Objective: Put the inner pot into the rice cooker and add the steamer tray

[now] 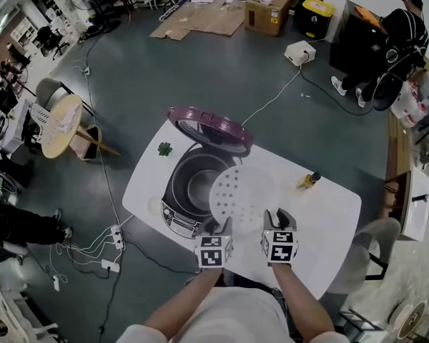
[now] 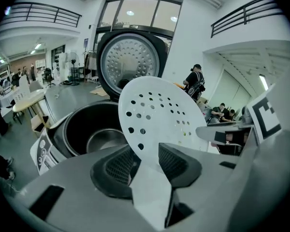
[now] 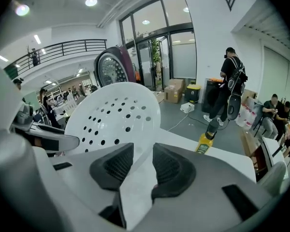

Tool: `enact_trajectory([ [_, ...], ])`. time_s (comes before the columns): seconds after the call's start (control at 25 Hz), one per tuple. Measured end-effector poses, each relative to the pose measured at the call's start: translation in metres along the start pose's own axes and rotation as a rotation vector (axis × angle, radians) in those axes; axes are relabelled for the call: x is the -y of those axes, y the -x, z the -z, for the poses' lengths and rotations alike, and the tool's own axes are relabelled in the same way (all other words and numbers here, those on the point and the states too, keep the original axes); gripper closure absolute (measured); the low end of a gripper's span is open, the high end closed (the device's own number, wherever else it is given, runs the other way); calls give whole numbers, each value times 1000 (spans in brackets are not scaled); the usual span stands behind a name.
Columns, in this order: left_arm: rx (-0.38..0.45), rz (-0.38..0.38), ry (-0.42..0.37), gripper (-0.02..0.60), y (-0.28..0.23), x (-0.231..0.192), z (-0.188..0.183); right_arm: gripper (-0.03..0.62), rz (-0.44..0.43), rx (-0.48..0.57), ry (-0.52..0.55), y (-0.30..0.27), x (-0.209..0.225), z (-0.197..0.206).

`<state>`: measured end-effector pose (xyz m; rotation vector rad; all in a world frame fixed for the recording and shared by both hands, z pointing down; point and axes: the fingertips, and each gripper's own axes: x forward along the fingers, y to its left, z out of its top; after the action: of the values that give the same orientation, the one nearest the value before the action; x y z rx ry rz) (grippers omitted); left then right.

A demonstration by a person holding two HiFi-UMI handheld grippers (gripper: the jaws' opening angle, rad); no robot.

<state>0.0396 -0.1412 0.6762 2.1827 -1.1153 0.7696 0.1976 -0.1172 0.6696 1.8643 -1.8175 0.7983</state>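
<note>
Grippers in both of the person's hands were clamped on one thing, the round white plastic steamer tray point(image 1: 239, 191) pierced with small holes. The left gripper point(image 2: 146, 154) had its dark ribbed pads closed on the tray's near rim at the left. The right gripper point(image 3: 142, 161) pinched the same rim just beside it on the right, and white plastic ran between the pads in each gripper view. The tray hung clear of the table, tilted with its far edge raised, and in the head view its left part lay over the right rim of the open rice cooker point(image 1: 177, 216). The dark round inner pot point(image 1: 199, 184) sat inside the cooker, its metal bottom bare. The purple-edged lid point(image 1: 213, 128) stood swung up behind, its dimpled metal underside facing the grippers. The cooker stood at the left end of a white rectangular table point(image 1: 329, 224). A small yellow bottle point(image 1: 309, 181) with a dark cap stood upright well to the right, apart from the tray, and a small green object point(image 1: 164, 148) lay near the table's far left corner.
</note>
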Motion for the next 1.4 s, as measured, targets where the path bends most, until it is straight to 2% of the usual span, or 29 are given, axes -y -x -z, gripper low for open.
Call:
enact_trajectory([
  [0.36,10,-36,19,402,30,-61,0,454,-28,-3,52,-10,-68,-13],
  [0.68,-31,-55,-77,390,31,-118,-10,447,-38,-20,64,-41,-117,-25],
  [0.96,-114,-34,-153,380,13,-158,-25,433,-42,-85,70,-75,-144,-32],
  [1.24,-214,-35,-237,371,-9,-172,-19,422,-10,-171,48,-95,-148,-17],
  [1.4,-262,-43,-255,364,-13,-176,-13,418,-4,-206,50,-97,-146,-7],
])
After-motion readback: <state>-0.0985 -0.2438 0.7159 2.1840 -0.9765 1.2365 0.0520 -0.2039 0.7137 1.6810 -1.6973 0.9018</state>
